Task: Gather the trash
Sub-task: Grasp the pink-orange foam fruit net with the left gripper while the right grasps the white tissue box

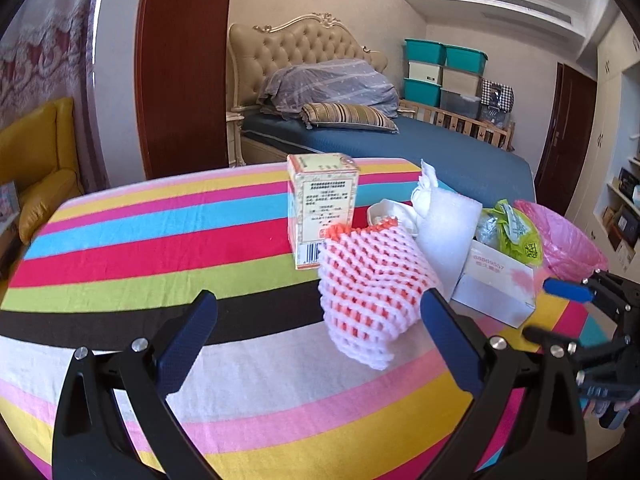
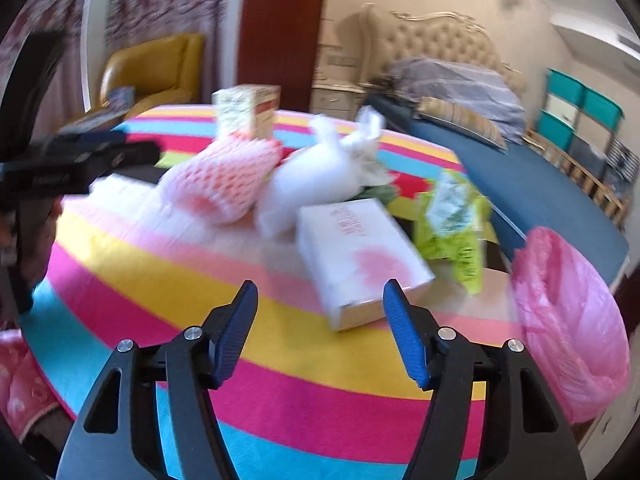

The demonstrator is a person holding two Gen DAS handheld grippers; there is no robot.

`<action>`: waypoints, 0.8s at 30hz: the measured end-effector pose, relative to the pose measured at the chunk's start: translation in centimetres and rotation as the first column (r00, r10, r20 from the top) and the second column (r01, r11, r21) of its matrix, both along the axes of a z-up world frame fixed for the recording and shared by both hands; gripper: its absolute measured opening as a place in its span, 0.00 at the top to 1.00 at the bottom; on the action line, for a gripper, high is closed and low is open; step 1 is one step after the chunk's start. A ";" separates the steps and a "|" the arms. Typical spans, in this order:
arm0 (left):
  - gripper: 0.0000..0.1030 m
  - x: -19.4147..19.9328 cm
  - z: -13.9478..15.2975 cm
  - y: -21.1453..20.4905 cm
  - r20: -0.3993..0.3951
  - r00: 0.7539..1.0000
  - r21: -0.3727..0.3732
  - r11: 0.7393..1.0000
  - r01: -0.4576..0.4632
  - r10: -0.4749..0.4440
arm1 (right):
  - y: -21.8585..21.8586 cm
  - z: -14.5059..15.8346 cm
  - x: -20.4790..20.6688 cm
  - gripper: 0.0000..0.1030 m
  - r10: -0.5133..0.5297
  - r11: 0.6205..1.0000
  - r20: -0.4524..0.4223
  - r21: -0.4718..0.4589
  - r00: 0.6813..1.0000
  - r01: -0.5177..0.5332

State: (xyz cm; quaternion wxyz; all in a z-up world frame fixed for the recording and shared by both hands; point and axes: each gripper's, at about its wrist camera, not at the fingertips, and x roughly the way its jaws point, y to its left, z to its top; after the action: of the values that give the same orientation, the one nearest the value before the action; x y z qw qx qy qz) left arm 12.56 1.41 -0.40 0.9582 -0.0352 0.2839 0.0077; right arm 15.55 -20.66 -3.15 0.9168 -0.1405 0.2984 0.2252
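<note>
**So: trash heaped on striped tabletop, pink bag at right edge**

Both grippers hover with jaws apart, nothing between them. Left gripper (image 1: 316, 328) sits at bottom of the left wrist view, its right finger just in front of the pink-and-white foam fruit net (image 1: 370, 288). Right gripper (image 2: 320, 332) is at bottom centre of its view, aimed at the white flat box (image 2: 360, 252) with a pink blotch; pads not touching it.

Trash pile is centre-right on the tabletop (image 1: 140, 248): an upright yellow medicine carton (image 1: 322, 208) behind the net, white foam wrap (image 1: 448, 232) beside it, crumpled green wrapper (image 1: 516, 236) behind the flat box.

Pink plastic bag (image 2: 568, 320) hangs open-looking at the tabletop's right edge; its contents cannot be seen. Stacked teal storage bins (image 1: 444, 68) stand upper right, lidded.
</note>
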 end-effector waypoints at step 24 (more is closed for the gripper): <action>0.05 1.9 -1.8 -1.6 -0.098 0.994 -0.004 0.999 0.048 -0.048 | 0.4 -0.8 7.6 0.18 -0.001 1.000 -0.112 -0.004 0.994 0.001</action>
State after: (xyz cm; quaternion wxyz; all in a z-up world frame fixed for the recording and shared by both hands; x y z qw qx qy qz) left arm 14.41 -0.23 -2.18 0.9430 -0.0286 0.3313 -0.0138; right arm 23.12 -20.26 -3.92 0.8984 -0.1293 0.3499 0.2316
